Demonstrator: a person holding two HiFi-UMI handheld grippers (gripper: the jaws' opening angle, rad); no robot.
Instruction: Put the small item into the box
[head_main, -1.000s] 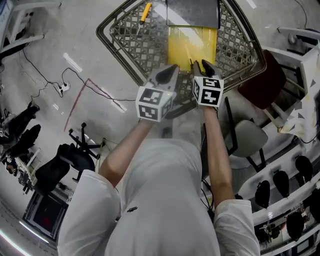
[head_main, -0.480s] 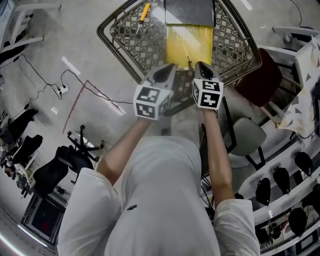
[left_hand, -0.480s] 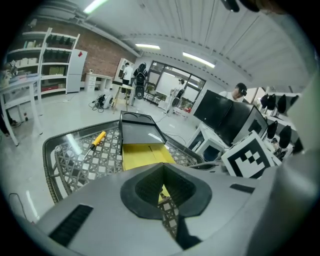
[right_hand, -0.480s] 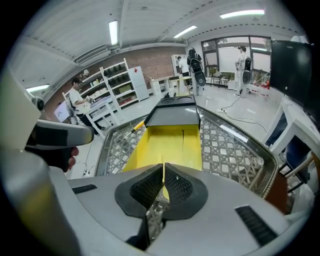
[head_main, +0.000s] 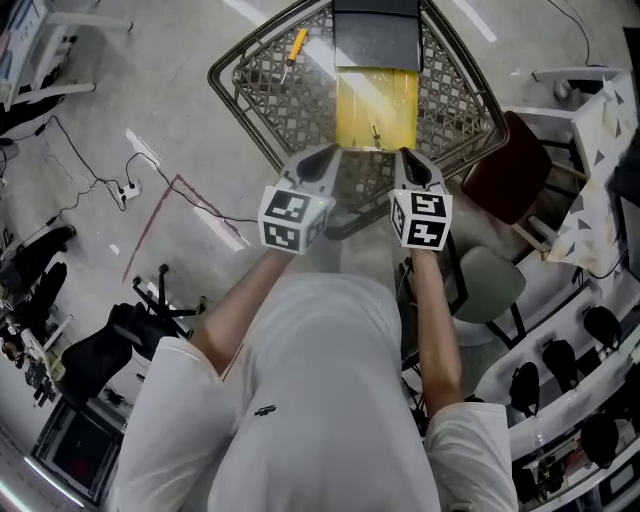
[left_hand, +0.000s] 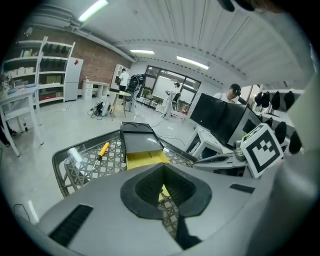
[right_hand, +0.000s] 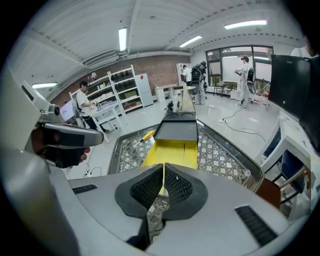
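— Workshop floor is showing grey under a wire basket (head_main: 232, 80); where is the small item lying?

— Screwdriver (head_main: 293, 44) is lying inside, at ten o'clock from the yellow box (head_main: 376, 95), untouched. Left gripper (head_main: 324, 155) and right gripper (head_main: 408, 156) are hovering around six o'clock, both clenched on nothing, probably lining up a reach.
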